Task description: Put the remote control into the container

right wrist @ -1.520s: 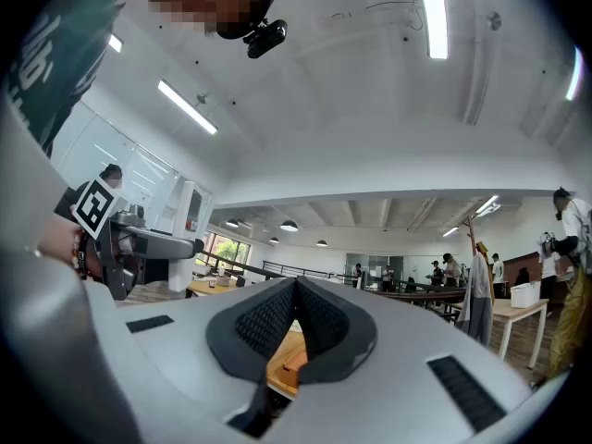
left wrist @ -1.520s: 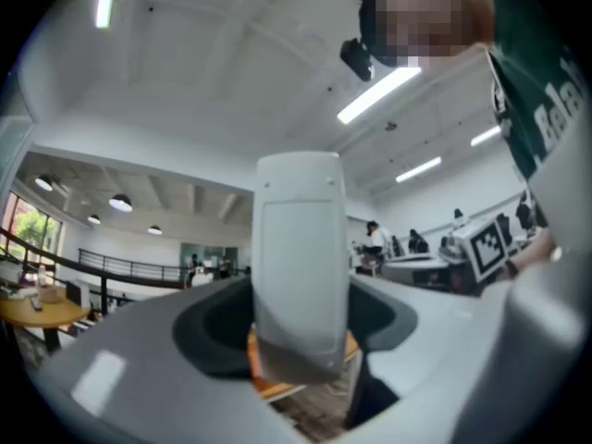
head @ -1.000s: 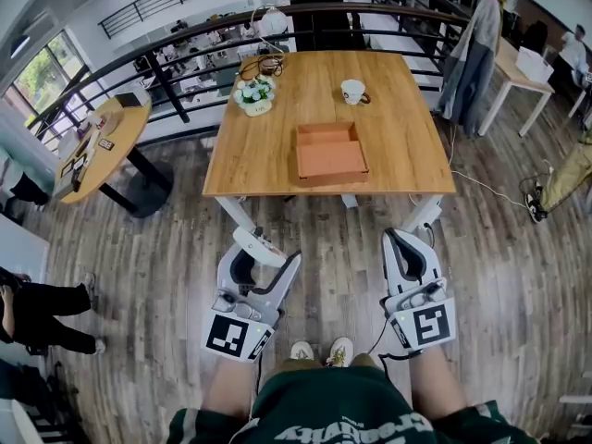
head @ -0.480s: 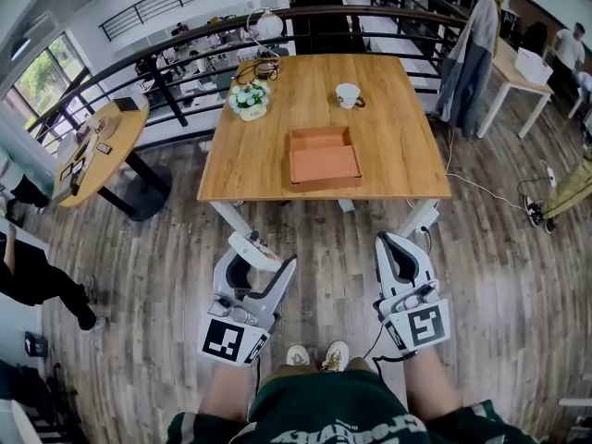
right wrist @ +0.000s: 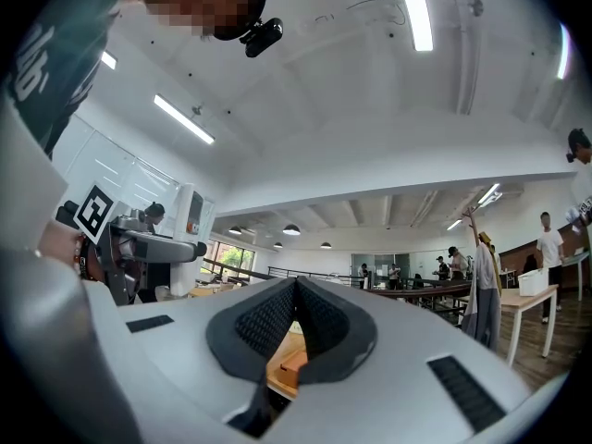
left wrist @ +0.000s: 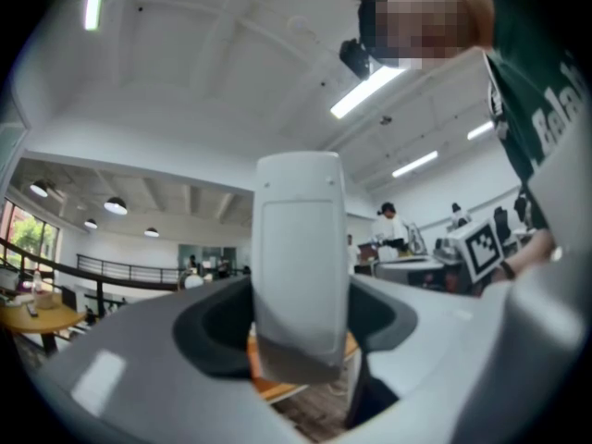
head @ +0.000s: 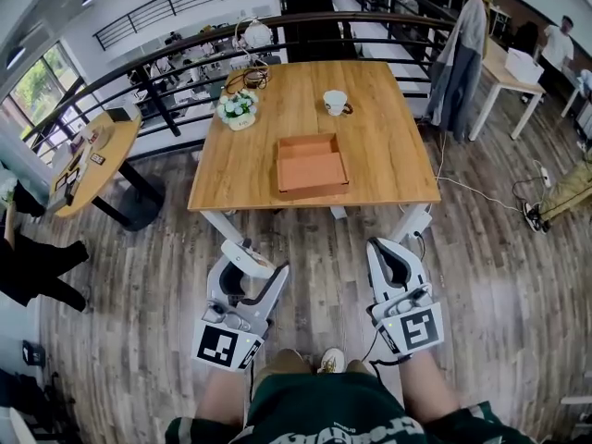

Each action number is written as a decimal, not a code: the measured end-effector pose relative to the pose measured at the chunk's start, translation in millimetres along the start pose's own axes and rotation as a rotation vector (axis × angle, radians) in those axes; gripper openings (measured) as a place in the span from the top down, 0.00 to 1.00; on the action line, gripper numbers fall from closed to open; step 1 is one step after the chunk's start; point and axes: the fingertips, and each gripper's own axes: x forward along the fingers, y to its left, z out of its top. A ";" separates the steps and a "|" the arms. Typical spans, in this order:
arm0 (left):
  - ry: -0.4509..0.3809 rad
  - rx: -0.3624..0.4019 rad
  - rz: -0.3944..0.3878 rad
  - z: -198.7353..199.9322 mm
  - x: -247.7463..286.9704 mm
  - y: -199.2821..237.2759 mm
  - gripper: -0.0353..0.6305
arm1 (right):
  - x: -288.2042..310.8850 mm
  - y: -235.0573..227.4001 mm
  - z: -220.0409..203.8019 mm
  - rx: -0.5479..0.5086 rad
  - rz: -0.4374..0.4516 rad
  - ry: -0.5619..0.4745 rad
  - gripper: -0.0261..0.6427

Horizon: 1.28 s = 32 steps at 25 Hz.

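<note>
A white remote control (head: 247, 258) lies crosswise between the jaws of my left gripper (head: 242, 268), which is shut on it, low over the wooden floor in front of the person's legs. In the left gripper view the remote (left wrist: 298, 266) stands upright and fills the gap between the jaws. My right gripper (head: 392, 256) hangs beside it, shut with nothing in it; its dark pads (right wrist: 319, 326) meet. The container, an open orange-brown box (head: 312, 165), sits on the square wooden table (head: 398, 169) ahead, well beyond both grippers. Part of the box (right wrist: 294, 365) shows below the right jaws.
On the table stand a white cup (head: 334, 102) and a small flower pot (head: 237, 107) at the far side. A dark railing (head: 166, 58) runs behind the table. A round table (head: 88, 155) is at left, a hanging coat (head: 458, 58) at right, a cable (head: 472, 192) on the floor.
The table and box have drifted left and slightly nearer in the head view. Both grippers stay low and keep their grip states, shifted a little left.
</note>
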 end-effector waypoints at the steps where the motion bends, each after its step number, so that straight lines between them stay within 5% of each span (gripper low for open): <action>1: -0.002 0.002 0.000 1.0 0.2 -1.2 0.52 | -0.9 -1.1 1.4 -0.002 0.001 -0.004 0.93; 21: -0.059 0.040 -0.028 20.6 21.5 8.8 0.52 | 10.9 -10.8 16.4 -0.030 -0.020 -0.062 0.94; 32: -0.084 0.041 -0.078 6.8 70.4 57.9 0.52 | 64.0 -30.5 5.4 -0.057 -0.069 -0.071 0.94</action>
